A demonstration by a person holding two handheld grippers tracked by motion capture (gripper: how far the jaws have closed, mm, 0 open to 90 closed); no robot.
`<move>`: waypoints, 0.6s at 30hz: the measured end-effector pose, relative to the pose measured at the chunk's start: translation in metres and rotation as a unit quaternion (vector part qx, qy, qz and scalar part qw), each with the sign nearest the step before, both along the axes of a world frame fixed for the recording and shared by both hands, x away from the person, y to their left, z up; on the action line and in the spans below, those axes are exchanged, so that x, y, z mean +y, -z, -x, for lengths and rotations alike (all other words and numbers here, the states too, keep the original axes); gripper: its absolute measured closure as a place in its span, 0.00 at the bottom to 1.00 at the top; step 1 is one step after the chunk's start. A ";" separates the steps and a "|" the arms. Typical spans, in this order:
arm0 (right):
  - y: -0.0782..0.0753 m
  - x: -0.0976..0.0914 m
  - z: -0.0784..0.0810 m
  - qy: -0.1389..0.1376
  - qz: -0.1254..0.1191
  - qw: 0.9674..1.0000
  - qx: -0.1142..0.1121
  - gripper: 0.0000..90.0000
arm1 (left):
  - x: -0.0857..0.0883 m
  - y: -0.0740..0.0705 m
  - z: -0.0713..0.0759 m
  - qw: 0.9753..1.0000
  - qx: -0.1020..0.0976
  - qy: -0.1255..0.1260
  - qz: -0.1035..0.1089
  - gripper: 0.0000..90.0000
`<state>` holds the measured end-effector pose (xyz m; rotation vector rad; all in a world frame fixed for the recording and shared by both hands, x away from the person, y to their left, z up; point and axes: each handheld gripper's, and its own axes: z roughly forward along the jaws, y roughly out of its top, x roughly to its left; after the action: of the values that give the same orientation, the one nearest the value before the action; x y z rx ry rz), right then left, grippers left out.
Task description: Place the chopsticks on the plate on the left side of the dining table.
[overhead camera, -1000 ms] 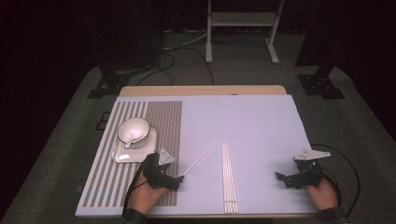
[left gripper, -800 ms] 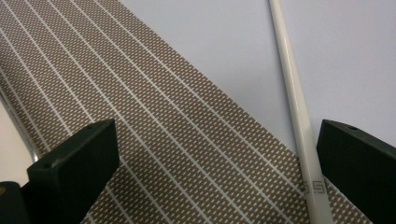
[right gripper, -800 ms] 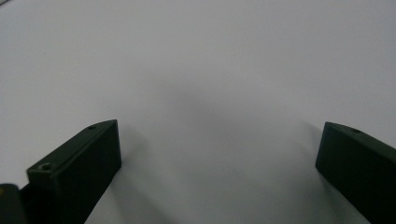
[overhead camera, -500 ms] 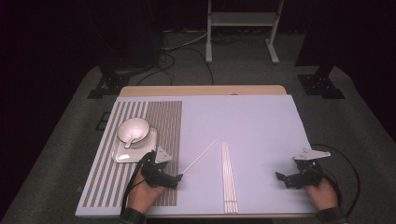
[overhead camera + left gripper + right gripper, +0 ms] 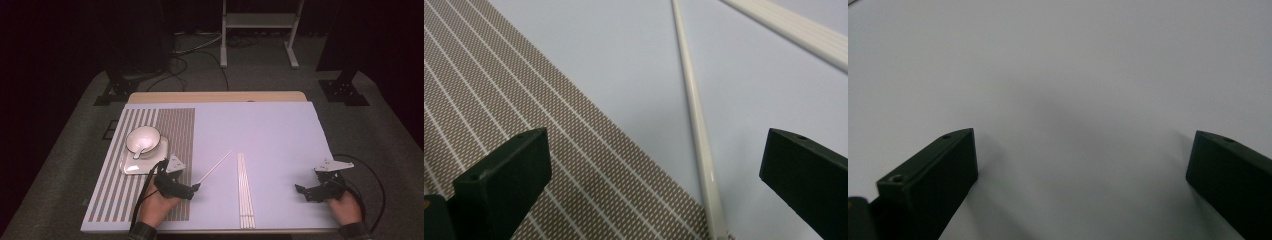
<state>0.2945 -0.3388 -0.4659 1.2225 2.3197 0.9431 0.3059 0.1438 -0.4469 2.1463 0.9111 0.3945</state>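
Note:
A single white chopstick [image 5: 216, 167] lies slanted on the pale table, its near end by the striped placemat's [image 5: 145, 150] edge. My left gripper [image 5: 192, 188] is open just over that near end; in the left gripper view the chopstick [image 5: 698, 130] runs up between the wide-apart jaws without touching either. A row of white chopsticks [image 5: 244, 189] lies to its right, and their edge [image 5: 794, 30] shows at the top right of the left gripper view. My right gripper [image 5: 306, 192] rests open low over bare table [image 5: 1073, 85] at the front right, nothing between its jaws.
A white bowl [image 5: 142, 139] with a spoon in it sits on a white square plate [image 5: 131, 166] on the placemat, just behind my left hand. A metal stand [image 5: 260, 25] and cables are on the floor beyond the table's far edge.
My left gripper has slid slightly back and left along the chopstick toward its near end. The right gripper has stayed put.

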 end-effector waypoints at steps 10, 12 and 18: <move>0.000 0.000 0.000 0.000 0.000 1.000 -0.001 0.00 | -0.021 -0.002 -0.006 1.000 0.013 0.026 -0.004 0.00; 0.000 0.000 0.000 0.000 0.000 1.000 -0.001 0.00 | -0.024 -0.001 -0.007 1.000 0.013 0.026 -0.002 0.00; 0.000 0.000 0.000 0.000 0.000 1.000 -0.001 0.00 | -0.024 -0.002 -0.011 1.000 0.012 0.024 0.010 0.00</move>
<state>0.2945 -0.3388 -0.4660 1.2207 2.3195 0.9431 0.3170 0.1195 -0.4450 2.1546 0.8725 0.3353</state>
